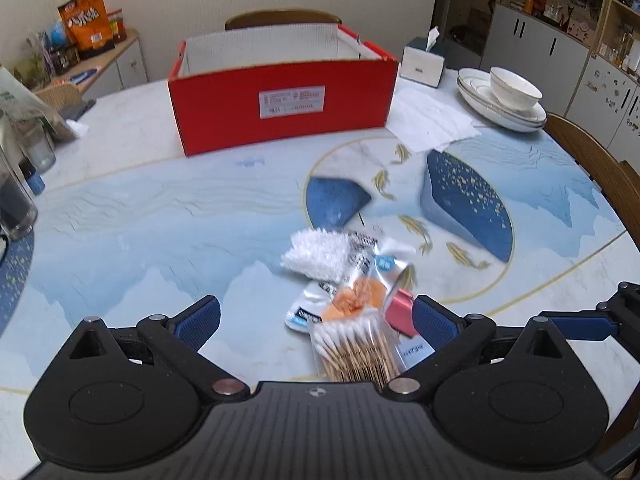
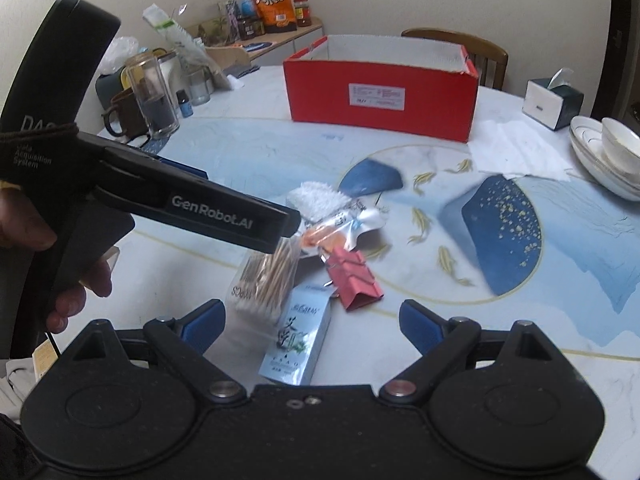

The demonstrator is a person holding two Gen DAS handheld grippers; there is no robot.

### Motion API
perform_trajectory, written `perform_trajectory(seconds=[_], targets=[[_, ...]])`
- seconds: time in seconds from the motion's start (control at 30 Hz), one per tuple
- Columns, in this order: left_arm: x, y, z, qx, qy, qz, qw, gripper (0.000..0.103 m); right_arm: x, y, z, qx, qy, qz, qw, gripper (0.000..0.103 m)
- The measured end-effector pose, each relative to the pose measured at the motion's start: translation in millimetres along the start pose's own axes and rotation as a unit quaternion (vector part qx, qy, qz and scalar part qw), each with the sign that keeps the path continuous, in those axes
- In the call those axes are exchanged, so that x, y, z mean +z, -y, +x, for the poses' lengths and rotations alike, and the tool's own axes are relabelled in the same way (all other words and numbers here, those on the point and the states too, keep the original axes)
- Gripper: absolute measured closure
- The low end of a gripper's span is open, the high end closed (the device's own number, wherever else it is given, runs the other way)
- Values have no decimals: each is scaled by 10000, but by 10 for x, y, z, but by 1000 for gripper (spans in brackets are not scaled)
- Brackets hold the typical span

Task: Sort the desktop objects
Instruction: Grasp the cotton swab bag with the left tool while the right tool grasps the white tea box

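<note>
The left claw (image 1: 316, 318) stands wide open with nothing between its blue pads, poised over a bag of cotton swabs (image 1: 354, 354) that lies on the table (image 1: 140, 216) in the gap between the fingers. In the right wrist view the same claw (image 2: 286, 228) reaches in from the left, its tip just above that bag (image 2: 260, 276), and its side reads "GenRobot.AI"; the handle carries "Data Acquisition System". The right claw (image 2: 312, 320) is also wide open and holds nothing; a pale blue box (image 2: 296, 344) with Chinese characters lies between its fingers, not touched by either pad.

The swabs are one end of a small heap near the table's front. Touching them lie a clear packet with orange contents (image 1: 354, 292), a white fluffy pad (image 1: 316, 252) and a red binder clip (image 2: 354, 276); the blue box overlaps the bag's edge. The bag's print seems to read "PCS", partly hidden.

Beyond the heap, well apart, an open red box (image 1: 280, 108) with a white label, too blurred to read, stands on the far side. Right of it are white paper sheets (image 1: 432, 120), a tissue box (image 1: 422, 60) and stacked white bowls (image 1: 508, 96). On the left side stand a glass jar (image 2: 154, 96), a brown mug (image 2: 122, 112) and a small blue bottle (image 2: 185, 104). An orange snack bag (image 2: 272, 2) stands on a sideboard behind.
</note>
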State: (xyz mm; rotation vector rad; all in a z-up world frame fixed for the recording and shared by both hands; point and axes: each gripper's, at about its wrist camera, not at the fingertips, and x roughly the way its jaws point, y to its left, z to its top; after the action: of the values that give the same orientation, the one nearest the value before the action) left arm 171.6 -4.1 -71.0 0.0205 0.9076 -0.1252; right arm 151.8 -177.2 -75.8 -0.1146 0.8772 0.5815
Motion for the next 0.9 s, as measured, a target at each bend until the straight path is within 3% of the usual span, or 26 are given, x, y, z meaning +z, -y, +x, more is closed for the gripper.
perform_trajectory(seconds=[0.33, 0.77, 0.9], targets=[[-131, -27, 195, -206, -448, -136, 9987, 0, -86, -33, 189, 23, -303, -83, 9995, 16], [-181, -54, 306, -562, -695, -177, 9958, 2, -143, -80, 347, 31, -587, -144, 9982, 27], [-180, -78, 317, -670, -726, -253, 9948, 11, -150, -98, 373, 45, -641, -171, 9978, 30]])
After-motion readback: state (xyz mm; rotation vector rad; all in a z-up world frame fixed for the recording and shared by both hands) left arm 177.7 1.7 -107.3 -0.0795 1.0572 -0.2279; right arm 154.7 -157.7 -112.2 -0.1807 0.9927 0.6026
